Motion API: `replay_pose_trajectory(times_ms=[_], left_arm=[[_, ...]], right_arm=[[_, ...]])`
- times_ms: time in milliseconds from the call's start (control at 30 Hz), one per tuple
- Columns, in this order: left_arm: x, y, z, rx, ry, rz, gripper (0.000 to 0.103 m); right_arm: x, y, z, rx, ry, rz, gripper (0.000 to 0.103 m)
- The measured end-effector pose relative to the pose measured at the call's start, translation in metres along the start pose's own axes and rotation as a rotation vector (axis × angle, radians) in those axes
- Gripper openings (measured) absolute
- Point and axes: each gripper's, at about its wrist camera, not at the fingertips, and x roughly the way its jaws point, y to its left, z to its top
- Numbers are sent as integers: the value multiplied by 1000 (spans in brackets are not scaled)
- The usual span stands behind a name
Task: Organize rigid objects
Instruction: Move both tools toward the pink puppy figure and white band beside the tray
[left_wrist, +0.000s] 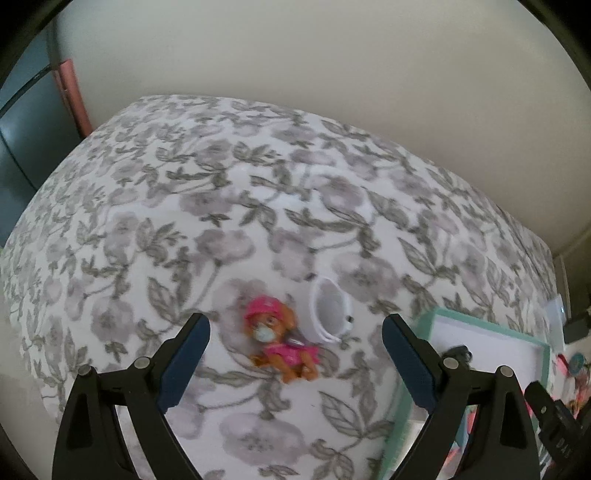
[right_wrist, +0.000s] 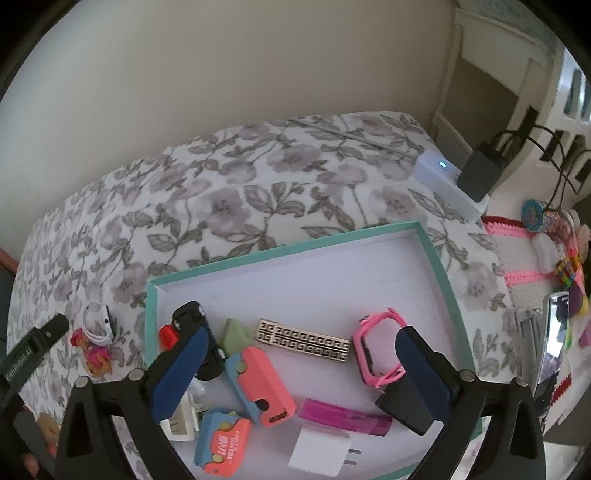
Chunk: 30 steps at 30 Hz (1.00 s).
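Note:
A small toy dog in a pink hat and dress (left_wrist: 280, 341) lies on the floral cloth, between and just beyond my left gripper's open fingers. My left gripper (left_wrist: 295, 334) is open and empty above it. A white watch band (left_wrist: 330, 310) lies just right of the toy. In the right wrist view both sit at the far left: the toy (right_wrist: 92, 354) and the band (right_wrist: 96, 323). My right gripper (right_wrist: 299, 354) is open and empty over the teal-rimmed tray (right_wrist: 295, 245), which holds a pink watch (right_wrist: 376, 349), a patterned bar (right_wrist: 304, 339), car-shaped toys (right_wrist: 258, 382), chargers and a lighter.
A white power strip with a black plug (right_wrist: 454, 177) lies at the cloth's far right corner. A knitted pink-and-white mat (right_wrist: 528, 262) with small trinkets and a phone (right_wrist: 554, 332) is at the right. A wall stands behind the table.

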Motion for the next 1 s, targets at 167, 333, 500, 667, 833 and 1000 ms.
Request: replay_pose_trajectory(times_ms=[167,333,500,667,833,1000], left_arm=[[-6,21,8,-28,-41,20,95],[-6,43,13,-69,-45,26,95],[-4,63,16,-91,-36,50,95],[3,81,18,-120,-18,67,95],[19,87,15,-128,33,53,95],[34,87,12,-135,79,38,95]], right_arm=[[-2,26,-2,-43,-13,35,103],[-7,65,-6,-108,-28,99,103],[-6,109,-15,-203,-21,154,103],[0,139,-25,-246,4,226,103],[10,162,-31,-281,7,249,103],[25,173,-31,-248,29,316,103]])
